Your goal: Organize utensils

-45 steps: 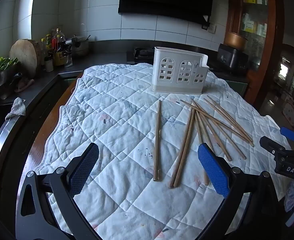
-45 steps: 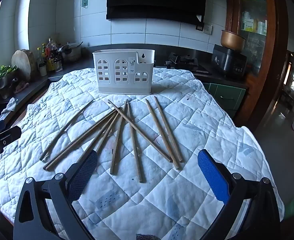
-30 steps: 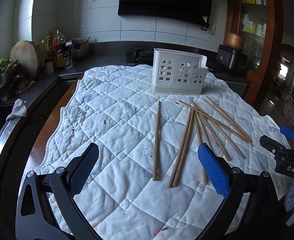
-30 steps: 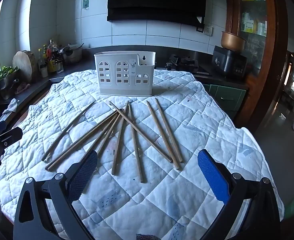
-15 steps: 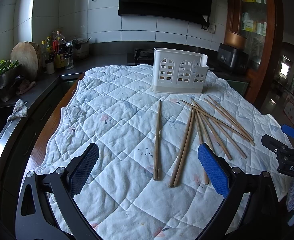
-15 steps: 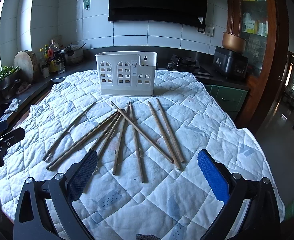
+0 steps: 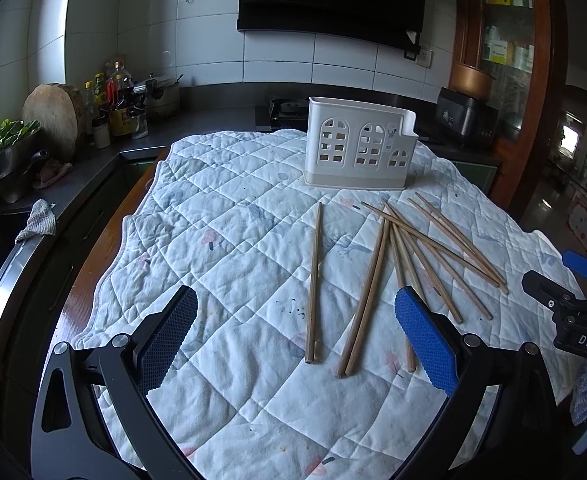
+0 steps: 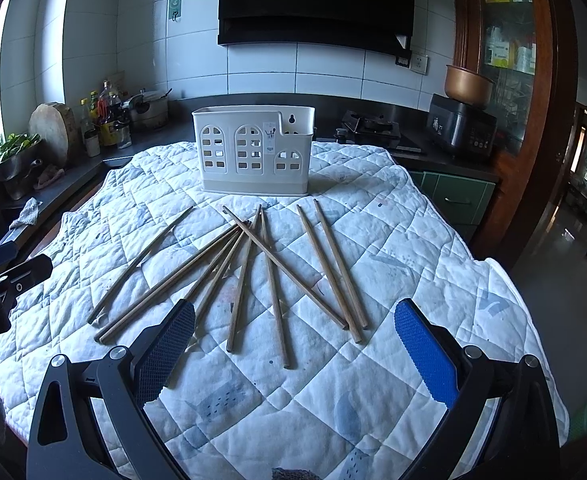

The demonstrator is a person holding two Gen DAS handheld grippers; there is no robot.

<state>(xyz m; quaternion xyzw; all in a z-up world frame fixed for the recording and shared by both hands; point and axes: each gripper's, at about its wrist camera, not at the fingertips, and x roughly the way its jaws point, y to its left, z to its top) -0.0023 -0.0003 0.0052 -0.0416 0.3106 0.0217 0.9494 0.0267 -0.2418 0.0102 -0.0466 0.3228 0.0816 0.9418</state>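
From the left wrist view, the left tongs (image 7: 295, 334) are being held apart and empty above the quilted cloth (image 7: 221, 240) that is covering the counter. The wooden chopsticks (image 7: 413, 256) are being left scattered on the cloth, one single chopstick (image 7: 314, 280) lying apart to the left of the crossed bunch. The white utensil holder (image 7: 359, 150) is standing upright beyond them, and nothing is being seen rising out of its top.

From the right wrist view, the right tongs (image 8: 293, 346) are likewise being held wide apart, with nothing between the blue pads (image 8: 423, 352). The chopsticks (image 8: 249, 268) are fanned out between the tongs and the holder (image 8: 253, 152). The task is judged to be barely begun: no chopstick is being gripped, and all are left to be gathered and stood in the holder.
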